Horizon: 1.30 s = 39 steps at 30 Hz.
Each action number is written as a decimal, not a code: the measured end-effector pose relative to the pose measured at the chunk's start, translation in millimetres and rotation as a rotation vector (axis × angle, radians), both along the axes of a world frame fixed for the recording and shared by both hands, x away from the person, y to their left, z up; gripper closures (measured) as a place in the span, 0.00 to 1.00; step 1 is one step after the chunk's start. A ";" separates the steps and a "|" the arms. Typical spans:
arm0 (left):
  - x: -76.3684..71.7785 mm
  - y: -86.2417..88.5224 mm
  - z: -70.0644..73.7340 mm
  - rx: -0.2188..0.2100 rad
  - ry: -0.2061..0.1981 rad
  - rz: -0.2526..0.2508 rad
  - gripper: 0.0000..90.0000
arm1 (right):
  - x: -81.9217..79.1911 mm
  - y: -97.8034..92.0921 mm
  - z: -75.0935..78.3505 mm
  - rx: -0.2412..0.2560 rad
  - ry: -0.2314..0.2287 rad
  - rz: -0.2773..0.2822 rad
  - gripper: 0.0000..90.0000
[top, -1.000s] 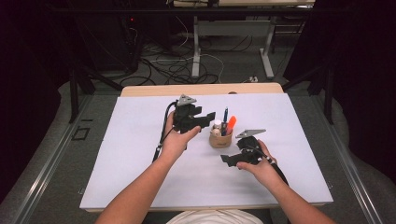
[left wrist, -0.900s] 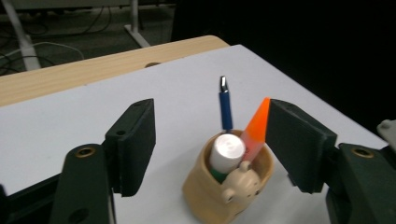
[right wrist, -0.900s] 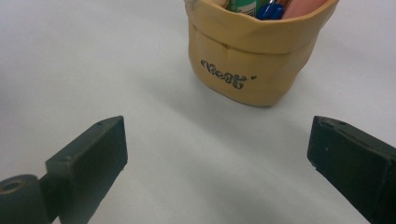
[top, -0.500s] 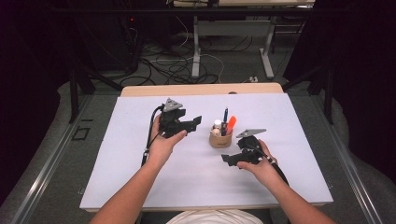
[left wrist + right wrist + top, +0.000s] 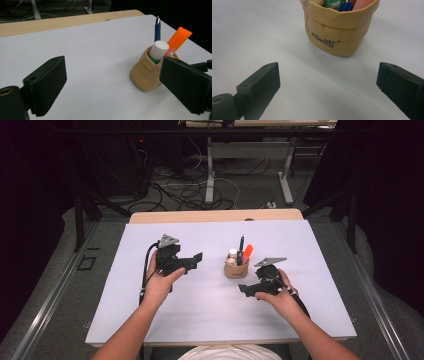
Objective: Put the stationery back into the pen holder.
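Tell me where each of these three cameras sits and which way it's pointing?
High view: above the person's side, looking forward and down on the table; forearms, left tongs, right tongs.
Left gripper view: rides the left tongs, facing the tan cup; both jaws wide apart.
Right gripper view: rides the right tongs, facing the cup's lettering; jaws apart.
All three share the cup.

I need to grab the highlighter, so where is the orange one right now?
In the high view the orange highlighter stands in the tan cup right of the table's middle, beside a blue pen, just left of the right tool.
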<state>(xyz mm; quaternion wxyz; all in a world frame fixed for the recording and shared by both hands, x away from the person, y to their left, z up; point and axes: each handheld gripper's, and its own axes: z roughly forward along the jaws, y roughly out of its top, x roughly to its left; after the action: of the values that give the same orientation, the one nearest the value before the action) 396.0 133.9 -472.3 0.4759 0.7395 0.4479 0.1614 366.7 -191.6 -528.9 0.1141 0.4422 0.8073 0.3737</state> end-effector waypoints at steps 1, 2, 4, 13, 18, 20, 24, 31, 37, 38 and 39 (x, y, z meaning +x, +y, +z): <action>-1.5 2.9 -1.5 0.000 0.003 0.008 0.06 | 0.5 -0.1 -1.2 0.016 -0.014 0.002 0.05; -2.8 6.3 -3.0 0.001 0.004 0.010 0.04 | -0.1 -0.2 -0.1 0.003 0.000 -0.006 0.05; -5.8 13.8 -5.6 0.013 0.010 0.010 0.00 | 0.2 -1.0 0.2 -0.001 -0.002 -0.007 0.05; -17.0 36.7 -18.0 0.019 0.010 0.052 0.00 | 1.6 -3.1 0.0 0.006 -0.004 -0.016 0.05; -17.8 43.7 -25.8 0.013 0.013 0.075 0.00 | 2.7 -5.5 -0.6 0.003 -0.003 -0.024 0.05; -16.9 45.2 -28.9 0.010 0.002 0.092 0.00 | 3.2 -6.3 -1.0 0.001 -0.008 -0.026 0.05; -15.5 48.4 -34.0 0.023 0.001 0.109 0.00 | 4.0 -7.5 -2.1 -0.004 -0.009 -0.029 0.05; -12.9 50.6 -42.5 0.032 0.011 0.126 0.00 | 5.8 -10.0 -3.8 -0.005 -0.003 -0.038 0.05; -11.6 51.8 -43.7 0.041 0.019 0.132 0.00 | 7.2 -12.6 -4.7 -0.005 -0.005 -0.041 0.05; -11.3 52.0 -43.8 0.041 0.019 0.132 0.00 | 7.2 -12.8 -4.7 -0.005 -0.003 -0.045 0.05; -10.9 52.0 -44.0 0.045 0.017 0.134 0.00 | 7.4 -12.9 -5.1 -0.003 0.000 -0.049 0.05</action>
<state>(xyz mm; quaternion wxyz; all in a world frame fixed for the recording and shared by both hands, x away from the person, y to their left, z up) 385.1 186.0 -516.3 0.4435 0.7195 0.4970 0.1966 374.2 -204.4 -533.9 0.1237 0.4617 0.7968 0.3697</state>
